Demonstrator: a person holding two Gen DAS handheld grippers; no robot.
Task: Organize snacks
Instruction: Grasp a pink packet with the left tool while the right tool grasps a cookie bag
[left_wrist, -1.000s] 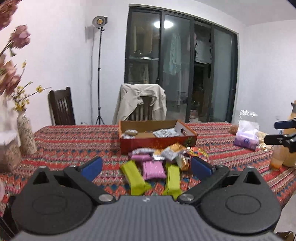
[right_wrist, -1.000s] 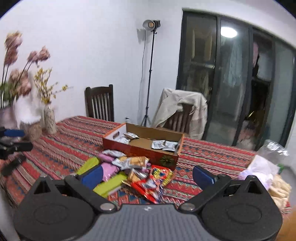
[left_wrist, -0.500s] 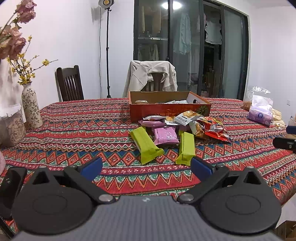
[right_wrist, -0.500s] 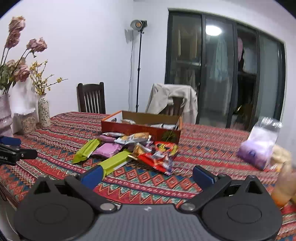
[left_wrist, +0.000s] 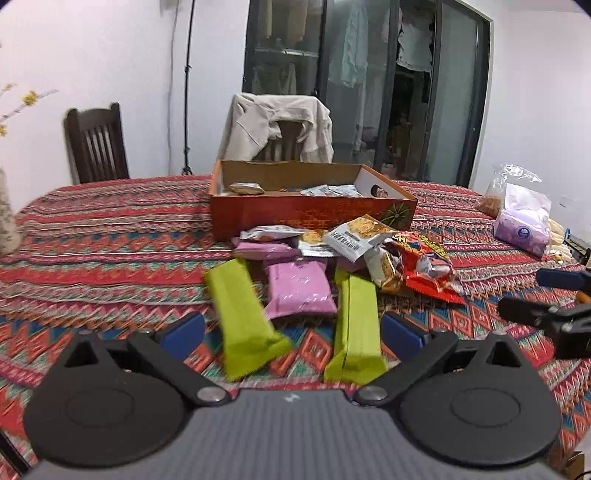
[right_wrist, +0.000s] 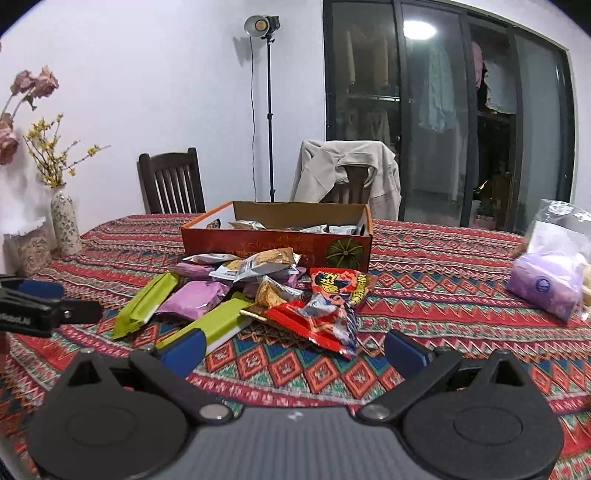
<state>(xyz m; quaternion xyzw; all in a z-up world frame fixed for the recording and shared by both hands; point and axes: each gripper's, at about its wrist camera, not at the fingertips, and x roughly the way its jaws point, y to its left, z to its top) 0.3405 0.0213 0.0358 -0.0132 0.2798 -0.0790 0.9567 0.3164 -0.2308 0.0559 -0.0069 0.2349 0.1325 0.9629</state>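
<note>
A heap of snack packets lies in front of an orange cardboard box (left_wrist: 314, 216) (right_wrist: 277, 243) that holds a few packets. Nearest my left gripper (left_wrist: 291, 334) are two green bars (left_wrist: 243, 317) (left_wrist: 356, 325) and a pink packet (left_wrist: 299, 288); it is open and hovers just short of them. My right gripper (right_wrist: 293, 350) is open too, close before a red packet (right_wrist: 317, 319) and a green bar (right_wrist: 218, 325). Each gripper shows at the edge of the other's view, the right gripper (left_wrist: 546, 306) and the left gripper (right_wrist: 40, 304).
A patterned cloth covers the table (left_wrist: 103, 236). A clear bag with a purple pack (left_wrist: 522, 221) (right_wrist: 550, 280) sits at the right. A vase of flowers (right_wrist: 64, 221) stands at the left. Two chairs (right_wrist: 171, 182) stand behind the table, one draped with a jacket (left_wrist: 277, 125).
Both grippers have dropped lower and come forward toward the snack heap, which now looms larger. Their fingers stay spread with nothing taken.
</note>
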